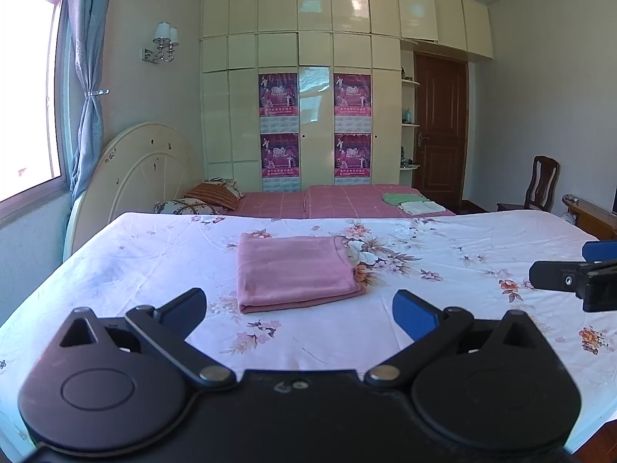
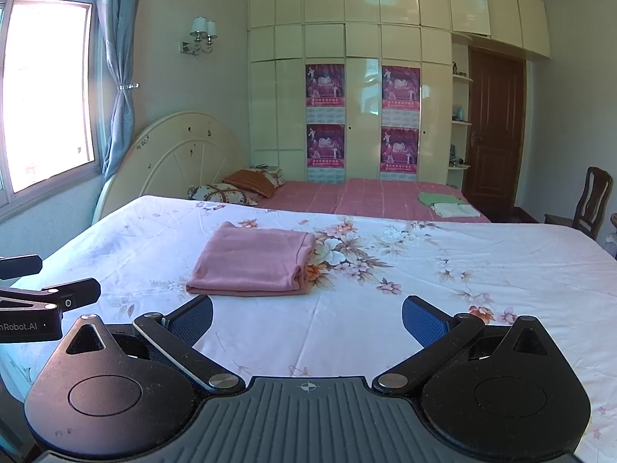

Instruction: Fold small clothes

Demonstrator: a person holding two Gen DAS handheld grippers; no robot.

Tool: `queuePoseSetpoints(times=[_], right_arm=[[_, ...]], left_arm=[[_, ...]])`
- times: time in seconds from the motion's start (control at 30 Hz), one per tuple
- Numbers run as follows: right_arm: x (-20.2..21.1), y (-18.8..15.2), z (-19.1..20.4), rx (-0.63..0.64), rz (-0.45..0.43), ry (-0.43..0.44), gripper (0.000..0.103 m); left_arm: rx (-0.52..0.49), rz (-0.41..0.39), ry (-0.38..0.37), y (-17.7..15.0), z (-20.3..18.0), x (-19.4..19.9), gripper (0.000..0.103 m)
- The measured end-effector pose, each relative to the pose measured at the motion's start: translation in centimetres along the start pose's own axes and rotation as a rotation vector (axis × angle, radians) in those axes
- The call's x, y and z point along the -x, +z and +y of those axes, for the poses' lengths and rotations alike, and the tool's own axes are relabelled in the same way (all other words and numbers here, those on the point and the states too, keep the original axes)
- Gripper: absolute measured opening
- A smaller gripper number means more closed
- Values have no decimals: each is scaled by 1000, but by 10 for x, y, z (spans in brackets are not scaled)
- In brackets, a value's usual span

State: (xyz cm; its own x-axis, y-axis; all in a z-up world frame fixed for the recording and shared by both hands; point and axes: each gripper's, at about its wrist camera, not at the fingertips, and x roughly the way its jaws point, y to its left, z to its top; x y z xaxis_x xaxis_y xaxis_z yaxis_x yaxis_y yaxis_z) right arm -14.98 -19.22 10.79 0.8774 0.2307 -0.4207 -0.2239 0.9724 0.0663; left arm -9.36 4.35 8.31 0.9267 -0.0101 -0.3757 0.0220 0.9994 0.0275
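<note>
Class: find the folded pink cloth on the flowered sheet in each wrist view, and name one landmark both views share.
Left wrist: the folded pink cloth lies centre, just beyond the open left gripper.
Right wrist: the cloth lies left of centre, ahead of the open right gripper.
Shared landmark: the brown door.

A pink garment [image 1: 295, 270] lies folded into a flat rectangle on the floral sheet [image 1: 443, 308]. Its layered edges face right, and nothing touches it.

home bedrm: bed [image 1: 424, 208] w/ headboard [image 1: 154, 162], wardrobe [image 1: 308, 58].
</note>
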Motion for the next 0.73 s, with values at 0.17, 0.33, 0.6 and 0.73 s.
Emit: queuePoseSetpoints(times=[0.17,0.33,0.6,0.73], right_arm=[[1,0,-1,1,-2,1,103],[1,0,-2,3,-4,5,103],[-2,0,-2,4,-4,9,103],[-3,0,-1,6,0,9,103]], left_arm=[[-1,-3,-1,1,0,-2,103],[-2,-3,0,2,-1,-3,103],[9,-19,10,2,0,-1,101],[-8,-30,4,1,0,1,96]])
